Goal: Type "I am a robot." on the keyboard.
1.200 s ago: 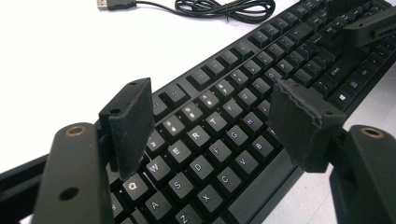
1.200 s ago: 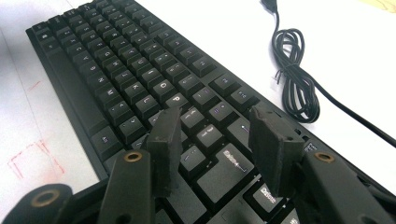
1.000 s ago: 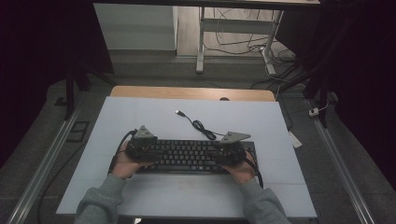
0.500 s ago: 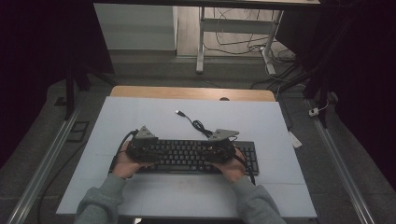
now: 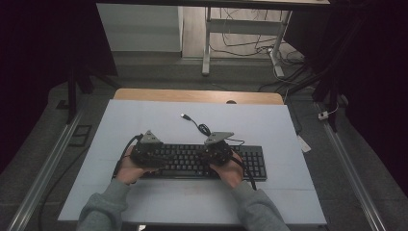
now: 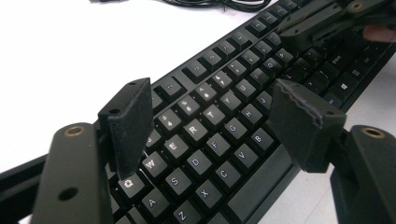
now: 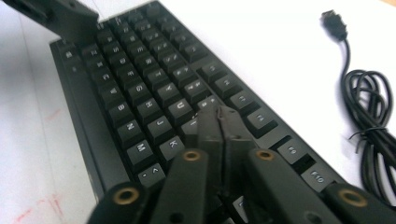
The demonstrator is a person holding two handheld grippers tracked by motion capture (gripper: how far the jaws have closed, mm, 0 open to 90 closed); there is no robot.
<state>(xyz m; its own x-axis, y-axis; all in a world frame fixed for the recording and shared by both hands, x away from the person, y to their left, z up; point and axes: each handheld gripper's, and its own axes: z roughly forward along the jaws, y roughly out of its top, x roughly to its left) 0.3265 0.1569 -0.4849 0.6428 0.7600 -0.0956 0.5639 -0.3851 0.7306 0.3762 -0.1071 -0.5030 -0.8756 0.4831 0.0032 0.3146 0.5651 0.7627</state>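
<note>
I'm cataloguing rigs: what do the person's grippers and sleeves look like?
Both grippers, left gripper and right gripper, are black with brass-ringed holes, dark padded jaws and a grey three-cornered plate on top. A black cable trails from the right one. Sleeves are grey.

Black on pale blue

Black keyboard [image 5: 202,161] with white-lit letters, black cable [image 5: 199,127] — pale blue-white mat [image 5: 144,115] with faint red smudges, tan table [image 5: 192,95] edge, grey sleeves [image 5: 103,209], grey plates on black grippers [image 5: 149,153].
</note>
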